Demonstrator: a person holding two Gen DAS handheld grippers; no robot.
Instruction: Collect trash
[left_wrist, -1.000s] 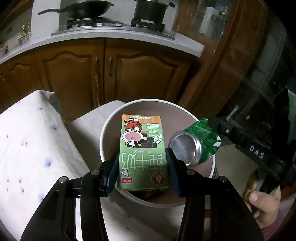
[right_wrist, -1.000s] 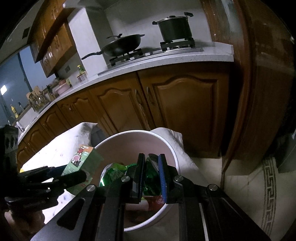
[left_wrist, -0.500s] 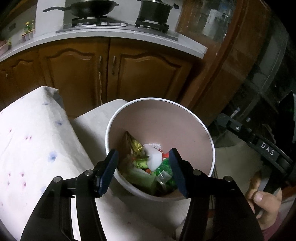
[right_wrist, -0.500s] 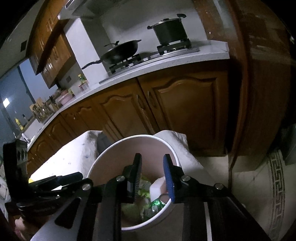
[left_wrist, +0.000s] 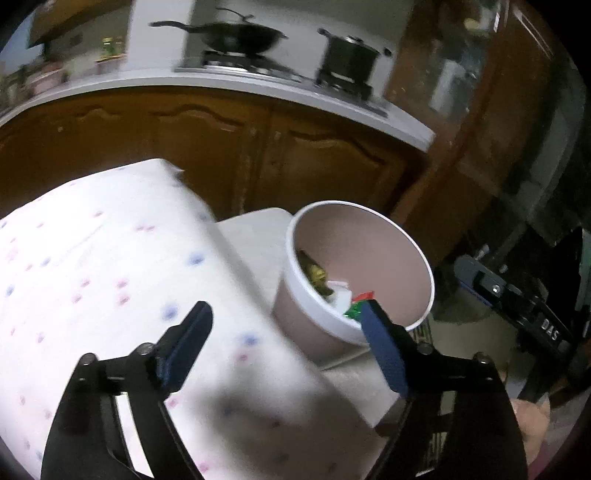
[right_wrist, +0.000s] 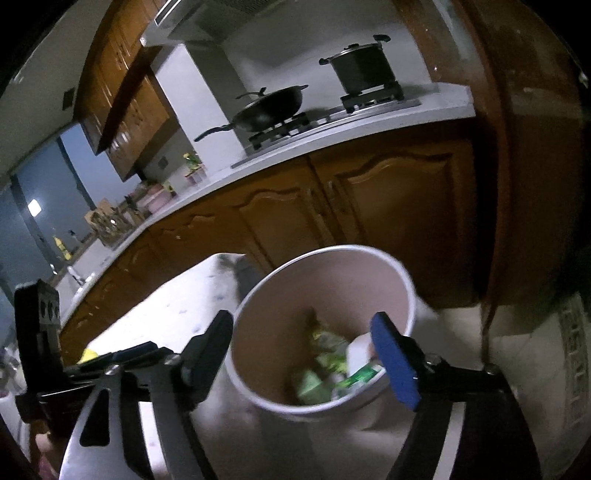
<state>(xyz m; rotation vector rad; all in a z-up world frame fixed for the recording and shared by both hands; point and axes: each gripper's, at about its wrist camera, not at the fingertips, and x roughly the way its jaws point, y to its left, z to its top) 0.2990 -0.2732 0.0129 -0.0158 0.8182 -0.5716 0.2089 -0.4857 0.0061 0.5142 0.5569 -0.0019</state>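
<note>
A: Both loads look dropped. The carton and other trash (right_wrist: 332, 373) lie inside the white bin (right_wrist: 406, 288).

B: Yes. The left gripper (left_wrist: 286, 349) and right gripper (right_wrist: 306, 360) have their jaws opening, nothing between them. I'd clear the rim before swinging toward the cloth-covered worktop (left_wrist: 92, 266).

Left gripper (left_wrist: 284, 332) at lower centre, jaws opening, nothing between them. White bin (left_wrist: 402, 229) at centre right holds wrappers (left_wrist: 314, 275). Dotted tablecloth (left_wrist: 92, 258) fills left.
</note>
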